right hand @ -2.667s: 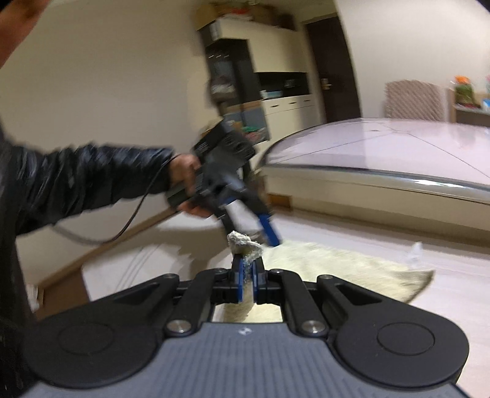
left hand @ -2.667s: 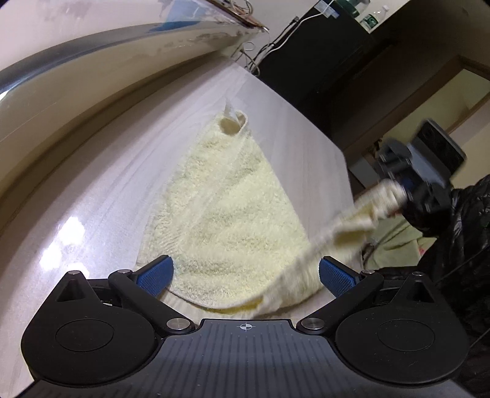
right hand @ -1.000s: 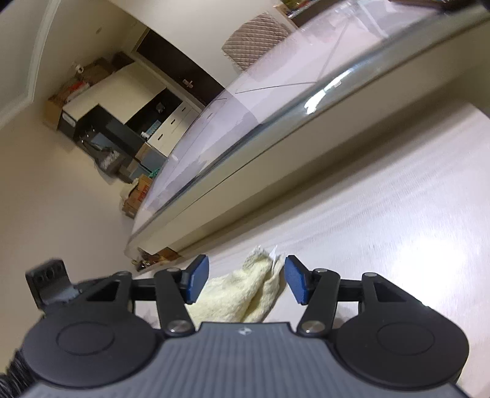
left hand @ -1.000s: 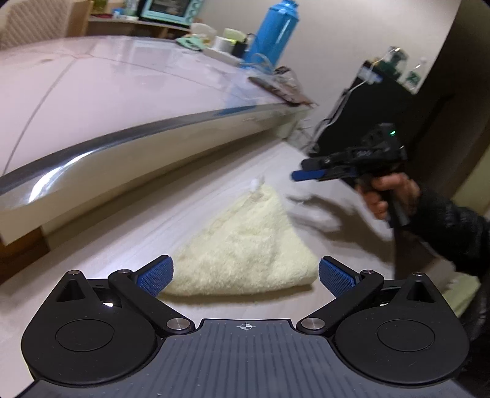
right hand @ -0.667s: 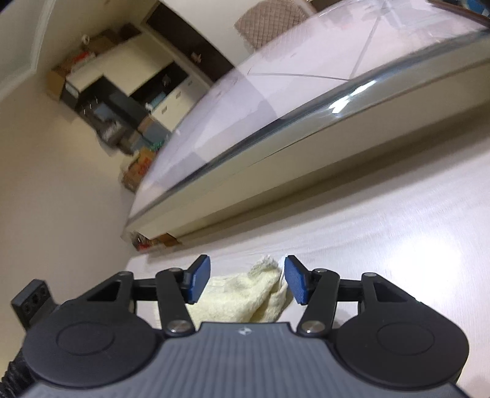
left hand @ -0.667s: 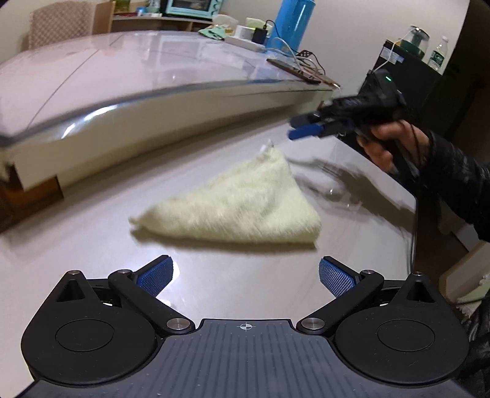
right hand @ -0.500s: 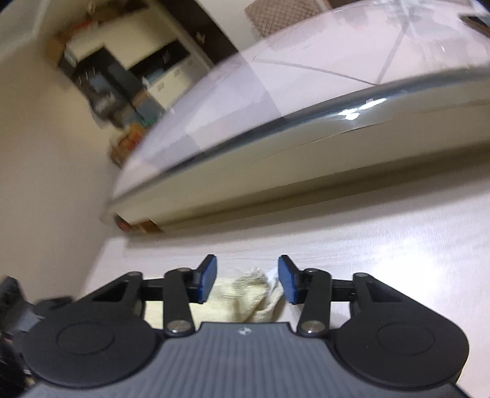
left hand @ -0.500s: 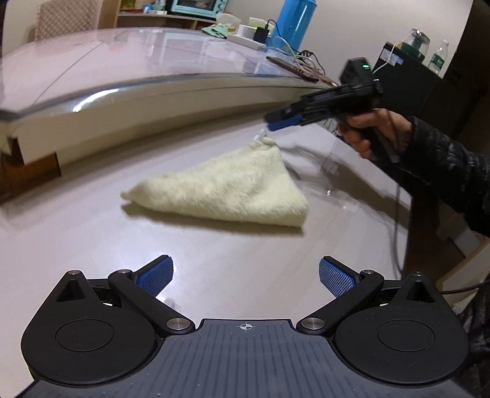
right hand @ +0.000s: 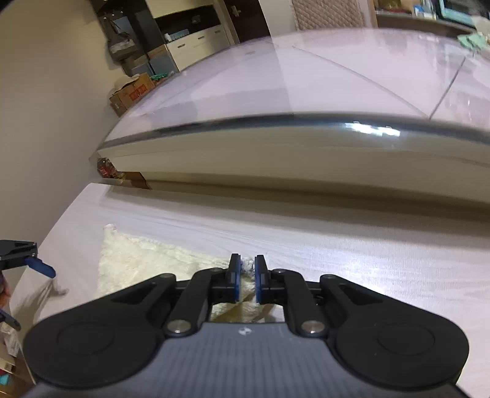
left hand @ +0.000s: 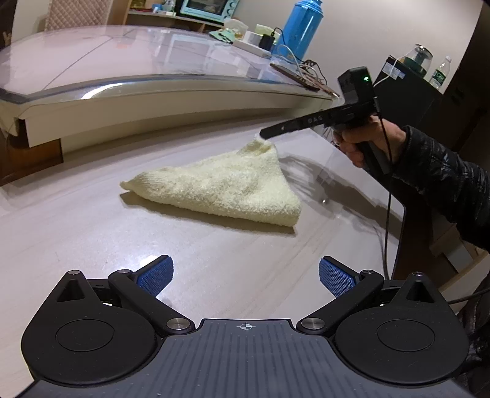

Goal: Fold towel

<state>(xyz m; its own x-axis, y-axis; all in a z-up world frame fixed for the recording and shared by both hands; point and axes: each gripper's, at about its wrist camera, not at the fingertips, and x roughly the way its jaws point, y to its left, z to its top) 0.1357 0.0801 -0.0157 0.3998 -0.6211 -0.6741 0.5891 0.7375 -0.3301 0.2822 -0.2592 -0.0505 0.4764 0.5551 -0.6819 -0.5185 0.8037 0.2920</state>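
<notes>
Just closed – R gripper point(right hand: 248, 269) pinching towel point(left hand: 226, 186) corner, seemingly lifted, L gripper point(left hand: 245, 275) spread wide, empty.

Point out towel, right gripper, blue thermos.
towel point(left hand: 220, 186), left wrist view, middle of the folded pile.
right gripper point(right hand: 245, 269), right wrist view, between fingertips shut on towel corner.
blue thermos point(left hand: 298, 29), left wrist view, body.
</notes>
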